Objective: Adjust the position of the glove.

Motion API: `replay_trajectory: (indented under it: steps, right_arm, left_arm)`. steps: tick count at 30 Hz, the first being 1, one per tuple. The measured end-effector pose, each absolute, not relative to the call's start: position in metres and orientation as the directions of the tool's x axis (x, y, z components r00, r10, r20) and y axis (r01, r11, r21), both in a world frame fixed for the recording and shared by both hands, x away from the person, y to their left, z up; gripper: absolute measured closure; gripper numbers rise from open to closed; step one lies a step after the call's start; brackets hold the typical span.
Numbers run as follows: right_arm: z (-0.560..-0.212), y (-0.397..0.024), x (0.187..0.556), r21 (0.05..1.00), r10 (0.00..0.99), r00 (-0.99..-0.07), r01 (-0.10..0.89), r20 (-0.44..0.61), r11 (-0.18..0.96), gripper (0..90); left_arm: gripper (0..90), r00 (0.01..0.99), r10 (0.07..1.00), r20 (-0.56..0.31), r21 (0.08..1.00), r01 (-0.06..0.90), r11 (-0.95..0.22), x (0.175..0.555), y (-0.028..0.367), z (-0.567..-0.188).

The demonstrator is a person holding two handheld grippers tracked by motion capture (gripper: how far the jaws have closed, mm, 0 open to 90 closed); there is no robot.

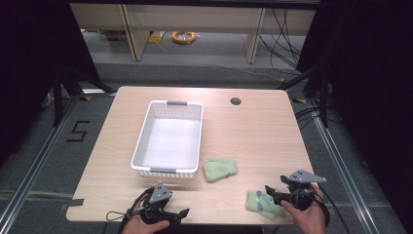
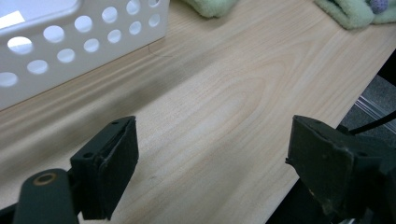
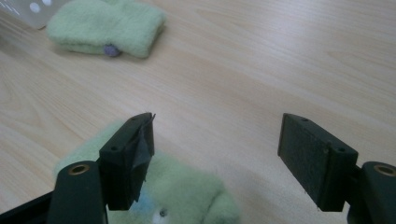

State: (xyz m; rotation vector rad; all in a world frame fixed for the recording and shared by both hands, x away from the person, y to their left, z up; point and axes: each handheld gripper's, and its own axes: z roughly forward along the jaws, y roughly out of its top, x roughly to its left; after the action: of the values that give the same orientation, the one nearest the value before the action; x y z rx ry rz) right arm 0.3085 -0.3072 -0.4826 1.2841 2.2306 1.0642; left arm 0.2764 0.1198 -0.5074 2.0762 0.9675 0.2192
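Green fuzzy sock (image 1: 262, 203) lies at the desk's (image 1: 253, 131) near edge under my right gripper (image 1: 271, 192).
I see both grippers' fingers spread, gripping nothing; left gripper (image 1: 179, 213) hovers near the white basket (image 1: 141, 141).

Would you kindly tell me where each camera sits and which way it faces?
High view: above the person's side, looking forward and down at the table; both hands show, each holding a tool.
Left gripper view: rides the left tool, facing the white basket.
Right gripper view: rides the right tool, over the near green mitten.
Shared: the far green mitten.
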Motion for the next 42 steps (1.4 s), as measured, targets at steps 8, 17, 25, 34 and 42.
replay_trajectory:
  steps: [8,17,25,34,42]
  right_arm:
    - [-0.476,-0.302,0.312,0.741,0.822,-0.566,0.575,0.054,0.348,35.6]
    - [-0.46,-0.286,0.321,0.751,0.765,-0.643,0.516,0.022,0.412,41.7]
    - [-0.451,-0.251,0.332,0.74,0.705,-0.709,0.481,0.013,0.47,45.6]
    - [-0.45,-0.212,0.356,0.721,0.638,-0.77,0.437,-0.009,0.538,52.5]
    - [-0.454,-0.186,0.372,0.686,0.64,-0.769,0.466,0.001,0.559,57.9]
  left_arm:
    - [16.0,0.683,0.706,-0.187,0.732,0.576,-0.364,0.276,0.119,-0.508]
    - [16.0,0.683,0.709,-0.176,0.732,0.572,-0.37,0.276,0.119,-0.507]
    - [16.0,0.693,0.7,-0.173,0.738,0.561,-0.374,0.276,0.12,-0.505]
    - [16.0,0.691,0.703,-0.167,0.743,0.557,-0.371,0.276,0.121,-0.505]
    - [16.0,0.686,0.707,-0.172,0.752,0.555,-0.355,0.276,0.12,-0.505]
